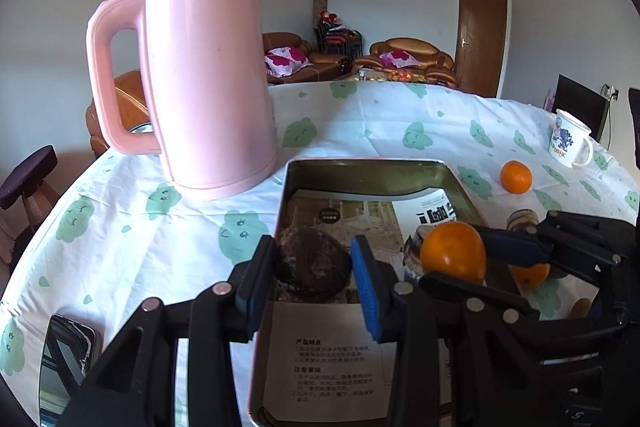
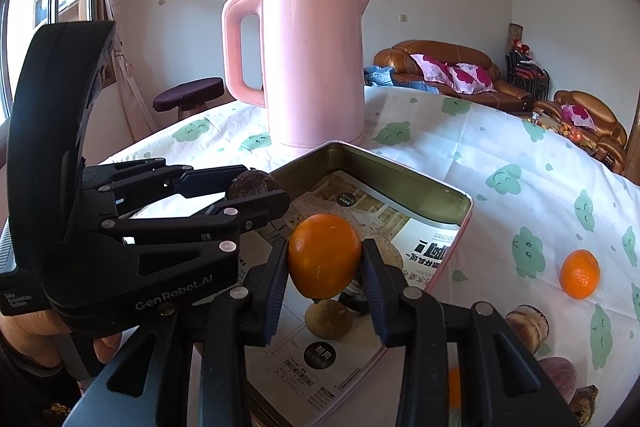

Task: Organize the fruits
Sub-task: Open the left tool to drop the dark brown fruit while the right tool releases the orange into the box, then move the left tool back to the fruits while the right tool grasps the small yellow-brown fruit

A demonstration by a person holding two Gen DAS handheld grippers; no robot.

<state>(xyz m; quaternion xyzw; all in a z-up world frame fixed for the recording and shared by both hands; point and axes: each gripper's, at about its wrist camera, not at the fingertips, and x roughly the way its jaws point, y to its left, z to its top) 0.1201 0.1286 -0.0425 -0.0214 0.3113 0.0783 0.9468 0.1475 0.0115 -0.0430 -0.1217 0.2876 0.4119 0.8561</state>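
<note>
Left tool [image 1: 314, 267] clenched on a dark brown wrinkled fruit [image 1: 312, 263], held over the near-left part of the metal tin [image 1: 460, 179]. Right tool [image 2: 325, 259] clenched on an orange [image 2: 324, 255], held above the tin's paper-lined middle. Inside the tin, below the orange: a small tan fruit [image 2: 329, 319] and something dark beside it (partly hidden, cannot identify). A second orange [image 2: 579, 273] lies on the cloth-covered surface [image 2: 500, 147], well apart from the tin on its right. More fruit [image 2: 524, 323] sits just outside the tin's right wall. Pink kettle [image 2: 316, 63] stands upright behind the tin.
</note>
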